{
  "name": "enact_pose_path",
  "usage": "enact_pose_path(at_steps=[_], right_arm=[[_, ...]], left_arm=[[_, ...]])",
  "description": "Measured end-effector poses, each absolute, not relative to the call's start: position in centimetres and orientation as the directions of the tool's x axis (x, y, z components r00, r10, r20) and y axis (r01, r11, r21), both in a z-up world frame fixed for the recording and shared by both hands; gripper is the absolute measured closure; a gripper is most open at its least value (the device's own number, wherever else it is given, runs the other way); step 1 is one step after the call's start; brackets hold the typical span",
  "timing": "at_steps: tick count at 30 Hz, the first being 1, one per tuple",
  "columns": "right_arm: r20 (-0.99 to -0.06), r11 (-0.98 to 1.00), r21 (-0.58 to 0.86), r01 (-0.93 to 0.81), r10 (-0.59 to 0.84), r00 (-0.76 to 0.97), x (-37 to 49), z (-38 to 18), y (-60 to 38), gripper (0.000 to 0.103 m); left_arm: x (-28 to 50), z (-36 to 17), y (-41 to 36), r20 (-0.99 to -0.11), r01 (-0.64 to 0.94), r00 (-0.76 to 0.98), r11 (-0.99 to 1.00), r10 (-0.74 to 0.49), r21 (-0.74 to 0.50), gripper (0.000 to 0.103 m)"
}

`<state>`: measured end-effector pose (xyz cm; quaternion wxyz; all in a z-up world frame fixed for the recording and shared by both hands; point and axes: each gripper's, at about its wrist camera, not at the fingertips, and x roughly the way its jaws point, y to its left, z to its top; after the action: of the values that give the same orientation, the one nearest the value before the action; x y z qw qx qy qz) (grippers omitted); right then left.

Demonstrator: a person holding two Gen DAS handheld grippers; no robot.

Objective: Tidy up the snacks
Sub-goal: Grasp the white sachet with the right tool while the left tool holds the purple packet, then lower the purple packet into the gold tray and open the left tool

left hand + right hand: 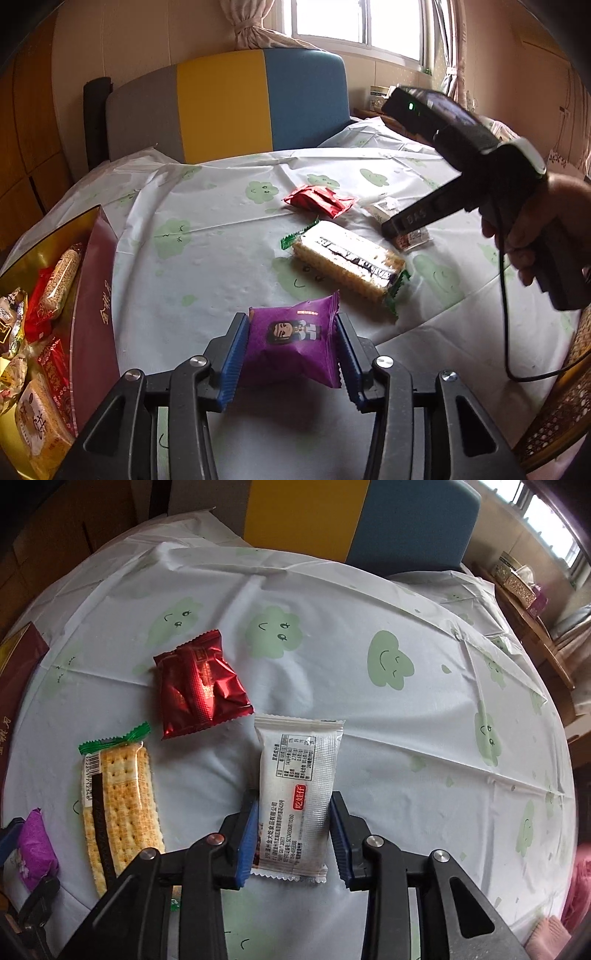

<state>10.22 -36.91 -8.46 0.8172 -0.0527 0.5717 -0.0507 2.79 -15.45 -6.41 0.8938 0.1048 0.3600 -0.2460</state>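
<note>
Round table [332, 635], pale cloth with green cloud faces; tricolour chair back [225, 103] behind it, window [354, 22] and curtains beyond. Gift box [92, 280] at the table's left edge already holds several snacks. Left gripper [291, 350] is clamped on a purple pack [291, 347], lifted just beside the box. Right gripper [291, 834] is closed on a white pack [295, 794], which looks to rest on the cloth. Cracker pack [118, 812] and red pack [199, 686] lie loose, untouched. Judging by this, roughly halfway: four packs left to box.

Left claw [291, 354] clamped on load; right claw [291, 834] likewise, angled steeply down, hand [532, 225] gripping handle.
</note>
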Motion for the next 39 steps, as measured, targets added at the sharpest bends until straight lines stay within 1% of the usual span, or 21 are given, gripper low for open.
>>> enact_pose_path(at_steps=[3,11,15,17,19,26,28,34,39], right_arm=[[-0.922,0.983,-0.183,-0.005,-0.17,0.347,10.1,-8.2,-35.8,0.067],[-0.899,0.962,-0.269,-0.053,-0.232,0.371,9.7,-7.9,-33.5,0.068],[-0.897,0.96,-0.273,-0.058,-0.232,0.376,9.2,-7.7,-33.2,0.068],[-0.896,0.959,-0.276,-0.059,-0.234,0.376,9.2,-7.7,-33.1,0.068],[-0.897,0.959,-0.277,-0.062,-0.235,0.375,9.4,-7.8,-33.3,0.068],[-0.899,0.962,-0.267,-0.055,-0.229,0.373,9.5,-7.9,-33.4,0.068],[-0.899,0.961,-0.27,-0.059,-0.23,0.373,9.7,-8.0,-33.6,0.068],[-0.9,0.962,-0.267,-0.057,-0.228,0.373,9.7,-8.0,-33.7,0.069],[-0.9,0.962,-0.268,-0.057,-0.229,0.372,9.7,-8.0,-33.8,0.069]], left_arm=[[2.5,-4.9,-14.9,-0.687,0.507,0.614,0.861,-0.388,-0.033,0.056],[1.2,-1.2,-13.8,-0.653,0.499,0.633,0.864,-0.417,-0.067,0.056],[1.1,0.4,-13.2,-0.646,0.493,0.633,0.866,-0.426,-0.088,0.056],[1.3,1.4,-12.1,-0.644,0.482,0.622,0.866,-0.445,-0.133,0.056],[1.5,2.2,-10.9,-0.633,0.46,0.635,0.875,-0.443,-0.152,0.056],[3.9,3.4,-4.5,-0.645,0.303,0.673,0.93,-0.363,-0.207,0.056],[4.4,3.4,-2.3,-0.646,0.266,0.686,0.942,-0.334,-0.204,0.056],[5.6,3.1,6.2,-0.665,0.059,0.715,0.966,-0.217,-0.252,0.056],[6.1,1.9,12.4,-0.696,-0.096,0.709,0.961,-0.118,-0.26,0.056]])
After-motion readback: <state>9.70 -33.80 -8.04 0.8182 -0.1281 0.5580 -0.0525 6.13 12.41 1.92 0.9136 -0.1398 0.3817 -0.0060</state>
